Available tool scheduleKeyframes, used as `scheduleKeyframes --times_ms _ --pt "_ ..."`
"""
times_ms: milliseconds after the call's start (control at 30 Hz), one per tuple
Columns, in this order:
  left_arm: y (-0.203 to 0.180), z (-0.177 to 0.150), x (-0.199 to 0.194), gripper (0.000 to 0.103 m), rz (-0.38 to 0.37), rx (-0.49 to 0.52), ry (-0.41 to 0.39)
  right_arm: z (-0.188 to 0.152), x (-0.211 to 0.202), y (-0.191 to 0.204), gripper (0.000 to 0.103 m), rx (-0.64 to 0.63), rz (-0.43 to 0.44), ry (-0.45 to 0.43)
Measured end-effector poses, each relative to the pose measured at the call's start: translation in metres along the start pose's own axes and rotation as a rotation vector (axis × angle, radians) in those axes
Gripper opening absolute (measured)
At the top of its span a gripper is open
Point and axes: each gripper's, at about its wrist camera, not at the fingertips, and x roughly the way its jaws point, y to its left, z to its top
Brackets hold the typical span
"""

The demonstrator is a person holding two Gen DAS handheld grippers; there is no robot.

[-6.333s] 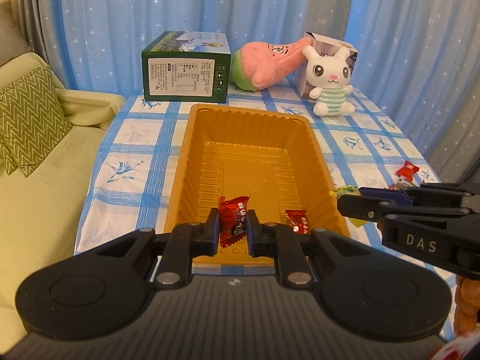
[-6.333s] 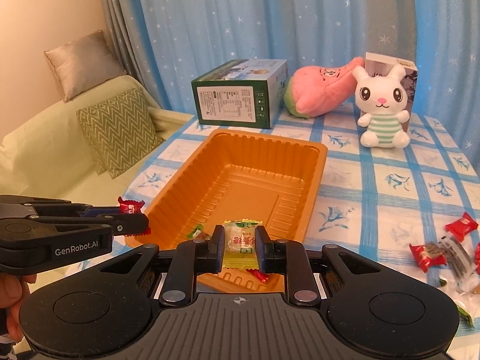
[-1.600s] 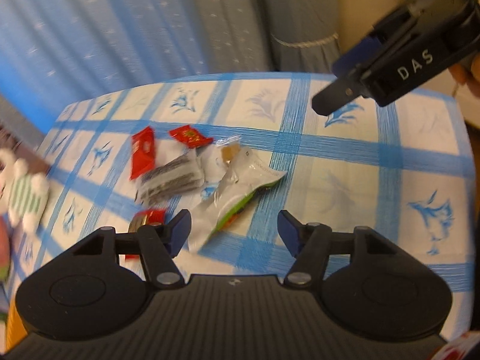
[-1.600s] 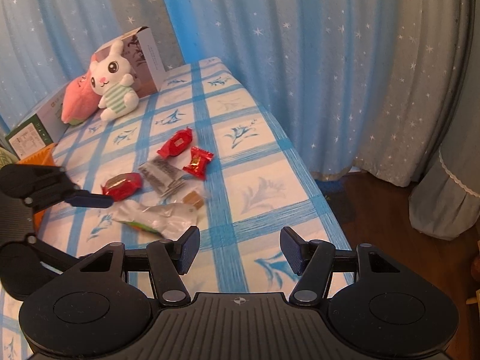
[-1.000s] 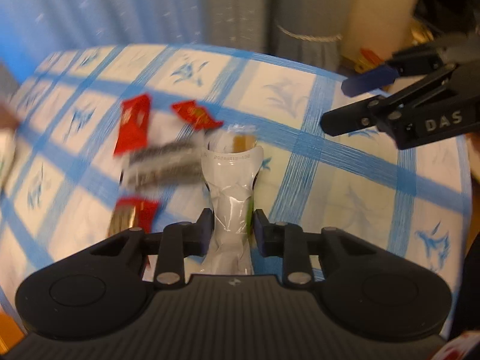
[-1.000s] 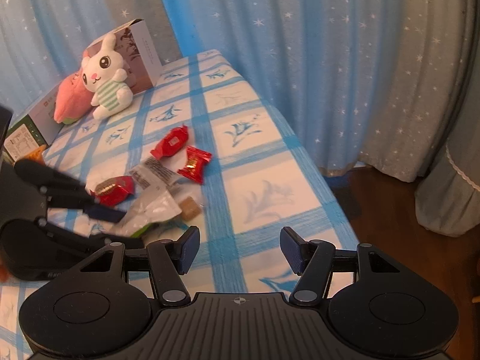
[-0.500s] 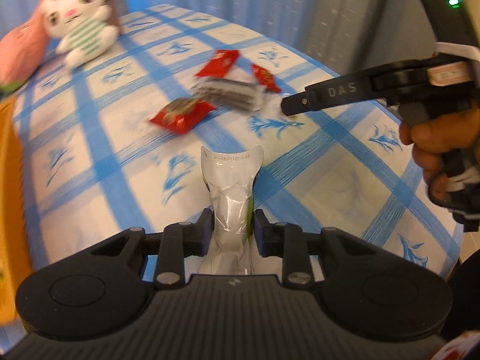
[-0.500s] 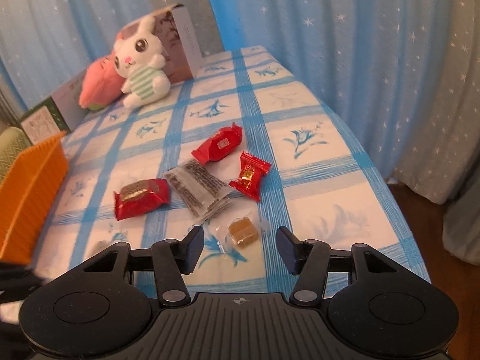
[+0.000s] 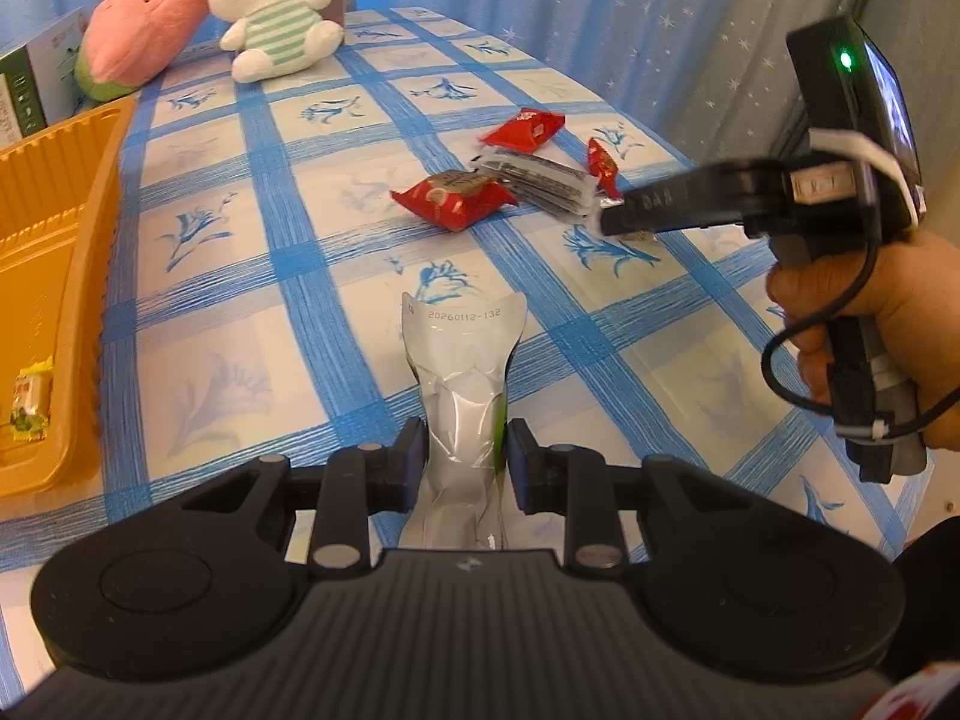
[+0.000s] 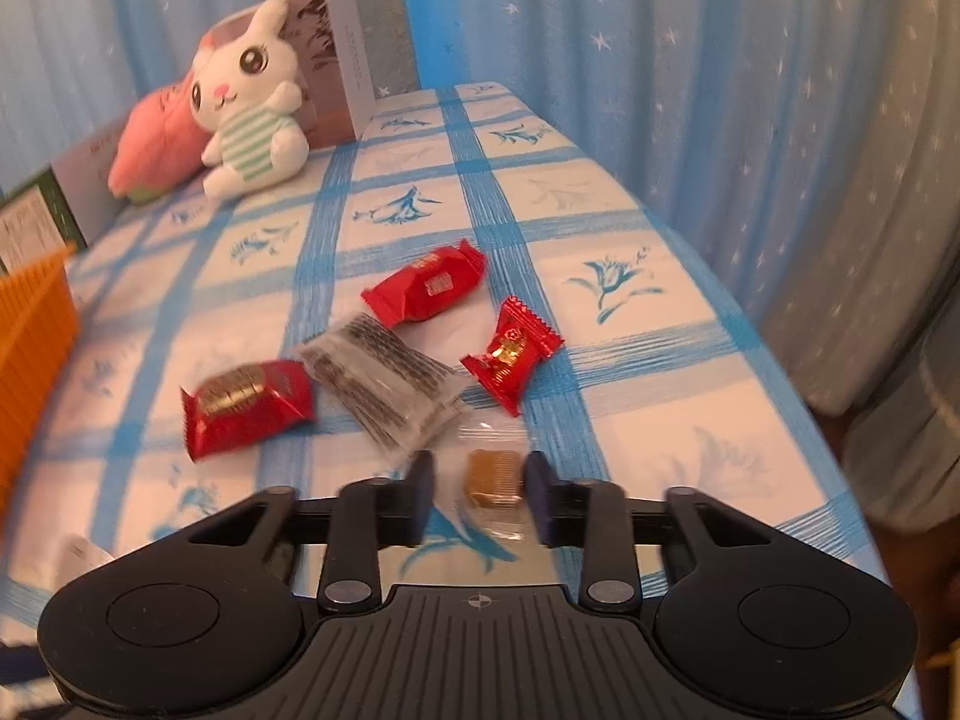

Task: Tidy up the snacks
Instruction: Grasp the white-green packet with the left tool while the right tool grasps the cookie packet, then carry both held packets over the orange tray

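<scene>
My left gripper (image 9: 465, 462) is shut on a silver-and-green snack pouch (image 9: 463, 372) and holds it above the blue-checked table. The orange tray (image 9: 54, 276) lies to its left with a yellow-green candy (image 9: 27, 399) inside. My right gripper (image 10: 480, 498) is open, its fingers either side of a small brown candy in a clear wrapper (image 10: 493, 471) on the table. Beyond it lie a clear packet of dark sticks (image 10: 384, 381), a red packet (image 10: 246, 399), a small red candy (image 10: 513, 354) and a long red candy (image 10: 429, 285). The right gripper also shows in the left wrist view (image 9: 624, 216).
A white plush rabbit (image 10: 249, 99), a pink plush (image 10: 156, 138) and boxes stand at the table's far end. The table's right edge (image 10: 780, 372) drops off close to the snacks, with blue starred curtains behind.
My left gripper has carried the pouch left toward the tray, which now shows. My right gripper has come down and narrowed around the brown candy.
</scene>
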Motion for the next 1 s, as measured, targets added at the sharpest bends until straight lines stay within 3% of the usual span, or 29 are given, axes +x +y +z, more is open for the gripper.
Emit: scheduleKeyframes --times_ms 100,433,1000 --pt "0.002 -0.002 -0.001 0.026 0.007 -0.012 -0.001 -0.004 0.000 0.003 0.020 -0.049 -0.019 -0.004" --pt "0.009 -0.005 -0.022 0.026 0.047 -0.072 -0.037 -0.005 -0.046 0.018 0.020 0.051 0.055 -0.005" --pt "0.040 -0.034 -0.111 0.026 0.137 -0.169 -0.114 -0.049 -0.148 0.097 0.020 0.002 0.175 -0.058"
